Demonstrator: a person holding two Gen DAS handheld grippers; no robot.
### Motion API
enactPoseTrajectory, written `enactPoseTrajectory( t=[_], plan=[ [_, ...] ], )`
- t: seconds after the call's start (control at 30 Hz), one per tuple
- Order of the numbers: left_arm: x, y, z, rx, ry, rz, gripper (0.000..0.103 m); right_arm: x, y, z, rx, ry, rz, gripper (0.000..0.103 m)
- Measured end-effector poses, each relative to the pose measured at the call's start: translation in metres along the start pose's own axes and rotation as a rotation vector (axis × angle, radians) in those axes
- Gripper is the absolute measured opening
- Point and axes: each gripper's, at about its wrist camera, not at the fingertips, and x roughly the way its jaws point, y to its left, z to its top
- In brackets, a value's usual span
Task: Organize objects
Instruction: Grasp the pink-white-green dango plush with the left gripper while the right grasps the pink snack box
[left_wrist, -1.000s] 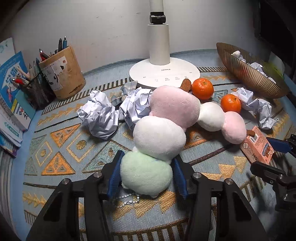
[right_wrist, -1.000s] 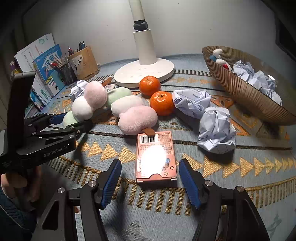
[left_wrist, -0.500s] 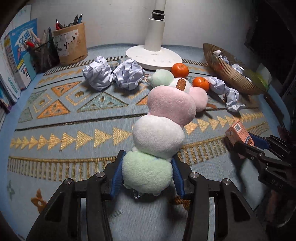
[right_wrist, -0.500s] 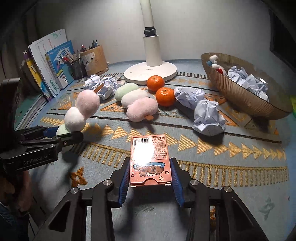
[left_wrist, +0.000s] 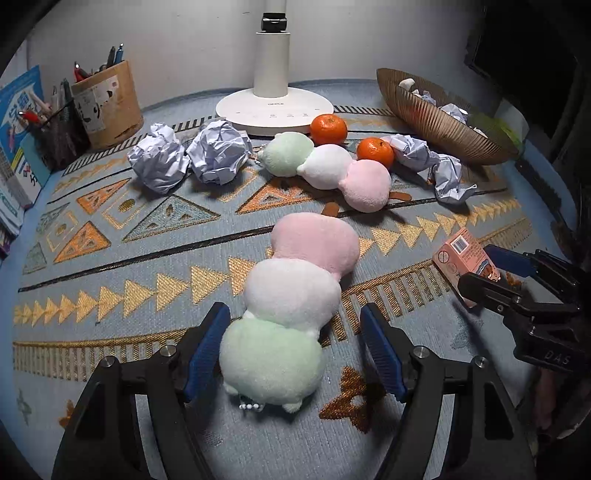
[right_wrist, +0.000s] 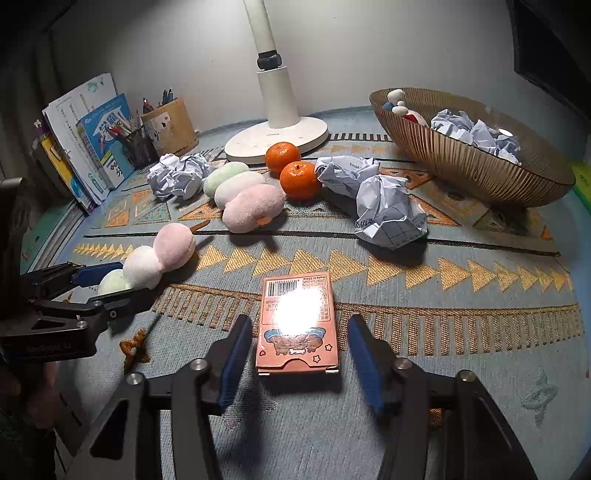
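Left wrist: two plush skewers (left_wrist: 291, 314) (left_wrist: 328, 170), two oranges (left_wrist: 328, 128) (left_wrist: 375, 152) (unpeeled)

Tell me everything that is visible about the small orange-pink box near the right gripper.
The orange-pink box is a flat, rectangular card carton. It lies on its back on the patterned cloth. A barcode and small print sit at its far end, a cartoon drawing and stars at its near end; glare hides the middle. It lies between the fingers of the right gripper, which is open, with a gap on each side. Nothing else touches it.
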Motion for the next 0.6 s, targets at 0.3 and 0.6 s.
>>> enactPoseTrajectory(
  t=[0.3, 0.6],
  plan=[
    [0.001, -0.021, -0.001, 0.062, -0.048, 0.041, 0.042, 0.006, 0.013, 0.000, -0.063, 0.019, -0.050, 0.040],
    [-0.023, -0.011, 0.026, -0.084, -0.275, -0.065, 0.042, -0.031, 0.002, 0.026, -0.035, -0.140, -0.050, 0.040]
  ],
)
